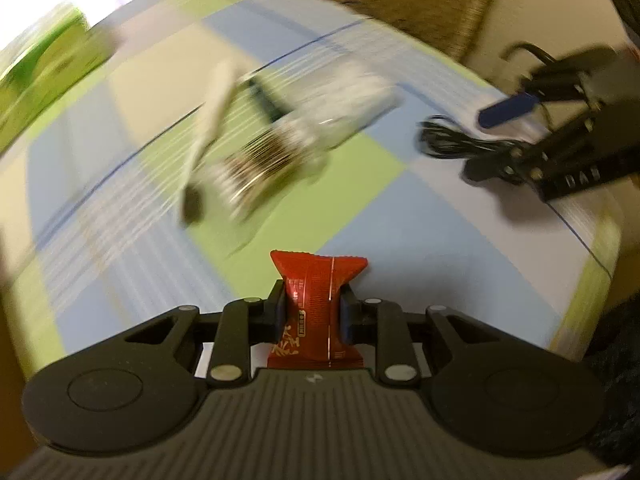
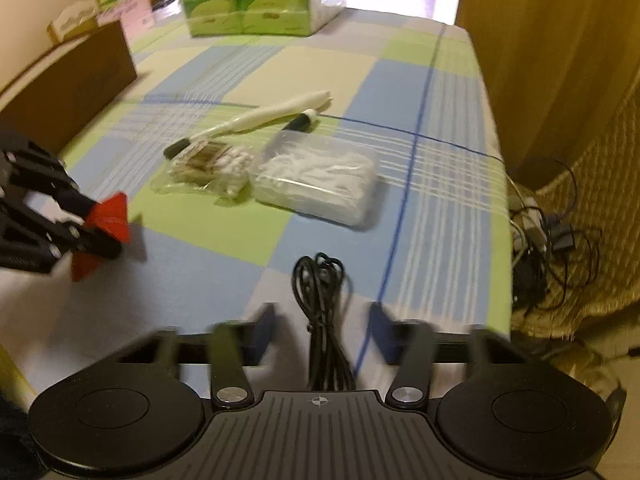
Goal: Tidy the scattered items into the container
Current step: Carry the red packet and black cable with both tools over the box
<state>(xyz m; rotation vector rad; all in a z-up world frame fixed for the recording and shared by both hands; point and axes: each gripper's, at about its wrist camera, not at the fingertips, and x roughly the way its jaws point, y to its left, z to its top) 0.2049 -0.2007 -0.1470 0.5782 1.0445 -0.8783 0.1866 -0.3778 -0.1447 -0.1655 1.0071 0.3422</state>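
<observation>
Sorting is judged early: nothing is seen placed in a container, and which thing counts as the container cannot be told, the brown box at the table's left edge being the only candidate, its inside hidden. One item is already picked: the red snack packet is clamped between the pads of the left gripper, squeezed at its waist, with its top flaring above the fingers; in the right wrist view it is seen held just over the checked tablecloth at the left. A second pick is under way: the black coiled cable lies on the cloth between the fingers of the right gripper, whose jaws stand apart on either side with gaps visible, so it is not gripped yet, though motion blur on the fingers keeps that from being certain. Left on the table are the clear bag of cotton swabs, the lidded clear plastic box touching it, a white toothbrush-like stick lying across behind both, and a black-tipped pen-like item just beside it. A green tissue pack sits at the far end, well apart. Small boxes are stacked beyond the brown box. Off the table's right edge a tangle of cords and a power strip is seen on the floor. Nothing blocks the cable; the two grippers work near each other, so crossing paths is judged the main risk.
</observation>
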